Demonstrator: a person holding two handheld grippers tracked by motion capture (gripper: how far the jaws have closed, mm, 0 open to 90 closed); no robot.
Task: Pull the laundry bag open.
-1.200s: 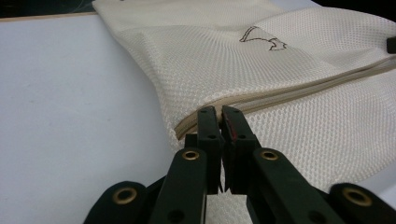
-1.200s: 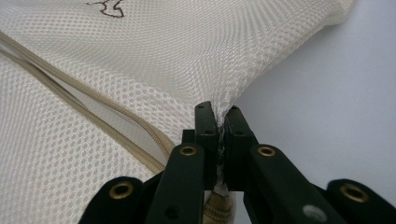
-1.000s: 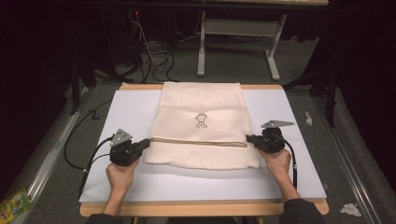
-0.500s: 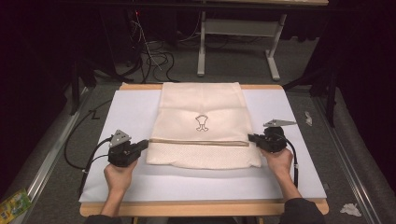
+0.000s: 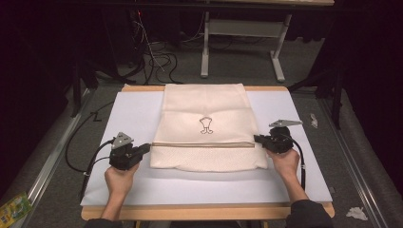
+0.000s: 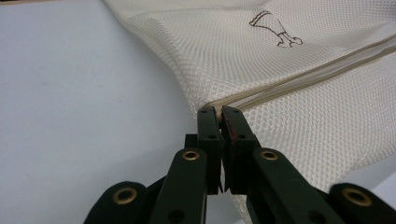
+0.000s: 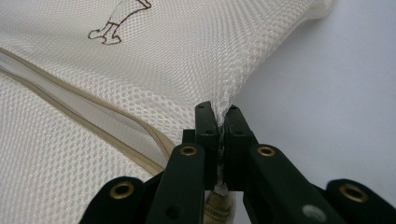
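Mesh fills the middle of the white tabletop: a cream, rectangular mesh laundry bag with a beige zipper across it and a small brown emblem. The left gripper is clenched on the bag's left edge at the zipper's end; the right gripper pinches the mesh of the right edge.

Bright lit tabletop, dark murky surroundings, soft grainy focus, faint shadows
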